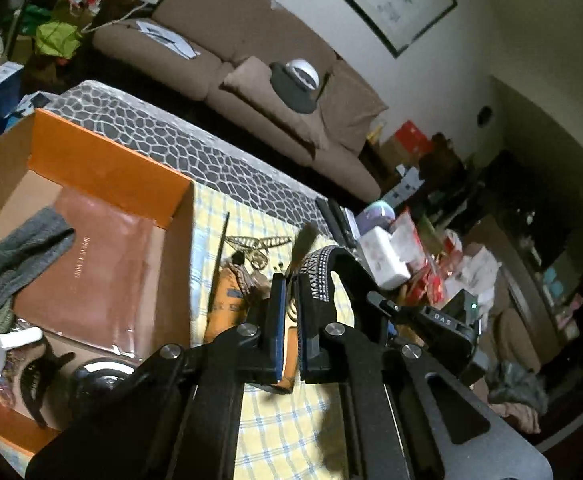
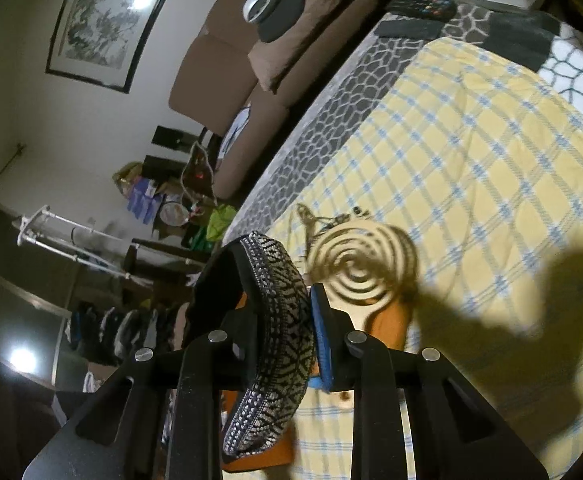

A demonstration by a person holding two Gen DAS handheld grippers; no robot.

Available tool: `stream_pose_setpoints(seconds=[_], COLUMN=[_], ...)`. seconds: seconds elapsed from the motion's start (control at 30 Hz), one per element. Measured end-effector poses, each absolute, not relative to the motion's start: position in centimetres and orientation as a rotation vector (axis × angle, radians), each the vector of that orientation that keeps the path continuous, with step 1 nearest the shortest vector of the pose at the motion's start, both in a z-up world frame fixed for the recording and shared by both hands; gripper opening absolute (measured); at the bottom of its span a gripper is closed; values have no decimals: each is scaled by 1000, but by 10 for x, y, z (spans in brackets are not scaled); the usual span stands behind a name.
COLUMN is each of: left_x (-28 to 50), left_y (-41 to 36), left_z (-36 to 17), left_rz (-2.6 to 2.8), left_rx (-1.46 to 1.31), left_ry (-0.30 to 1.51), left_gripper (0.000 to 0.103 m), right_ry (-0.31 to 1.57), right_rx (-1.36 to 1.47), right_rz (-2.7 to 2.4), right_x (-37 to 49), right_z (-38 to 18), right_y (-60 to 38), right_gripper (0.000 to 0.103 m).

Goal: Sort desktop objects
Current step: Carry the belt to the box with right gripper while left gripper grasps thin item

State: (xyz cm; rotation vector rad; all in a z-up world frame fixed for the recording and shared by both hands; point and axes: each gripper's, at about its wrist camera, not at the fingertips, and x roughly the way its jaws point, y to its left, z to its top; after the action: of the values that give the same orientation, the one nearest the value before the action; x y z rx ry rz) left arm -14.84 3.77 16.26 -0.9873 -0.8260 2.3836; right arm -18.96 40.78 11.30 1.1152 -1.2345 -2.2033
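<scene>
A brown fabric sofa [image 1: 275, 92] is seen behind the table. The table is covered by a yellow-and-blue checked cloth [image 2: 471, 152]. An open orange cardboard box [image 1: 103, 168], holding a brown leather-look wallet [image 1: 87, 268] and grey knitted fabric [image 1: 15, 256], is set at the cloth's left. A black headband studded with silver beads [image 2: 279, 344] is clamped between the nearly closed fingers of the right gripper [image 2: 287, 308], raised above the cloth. A thin flat spiral coil [image 2: 367, 268] is pinched edge-on by the fully closed left gripper [image 1: 289, 284].
</scene>
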Motion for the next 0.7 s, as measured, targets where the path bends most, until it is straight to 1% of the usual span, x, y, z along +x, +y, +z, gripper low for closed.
stream_pose_setpoints(seconds=[0.03, 0.07, 0.33, 0.53, 0.7], left_x=[-149, -149, -149, -146, -147], left_y=[30, 25, -8, 2, 9], left_z=[163, 163, 168, 167, 157], left_rz=[2383, 2385, 2388, 2394, 2360], left_rx=[-979, -976, -943, -987, -1053], left_ry=[-844, -850, -887, -790, -766], left_gripper=[0, 0, 0, 0, 0], right_ry=[-1232, -1229, -1142, -1129, -1129], right_rx=[1109, 1105, 1111, 1122, 1116], right_rz=[-2193, -2188, -2155, -2172, -2172], right_x=[-191, -192, -199, -202, -203], right_z=[115, 116, 126, 125, 126], right_y=[402, 398, 352, 346, 342], right_gripper=[23, 23, 23, 23, 23])
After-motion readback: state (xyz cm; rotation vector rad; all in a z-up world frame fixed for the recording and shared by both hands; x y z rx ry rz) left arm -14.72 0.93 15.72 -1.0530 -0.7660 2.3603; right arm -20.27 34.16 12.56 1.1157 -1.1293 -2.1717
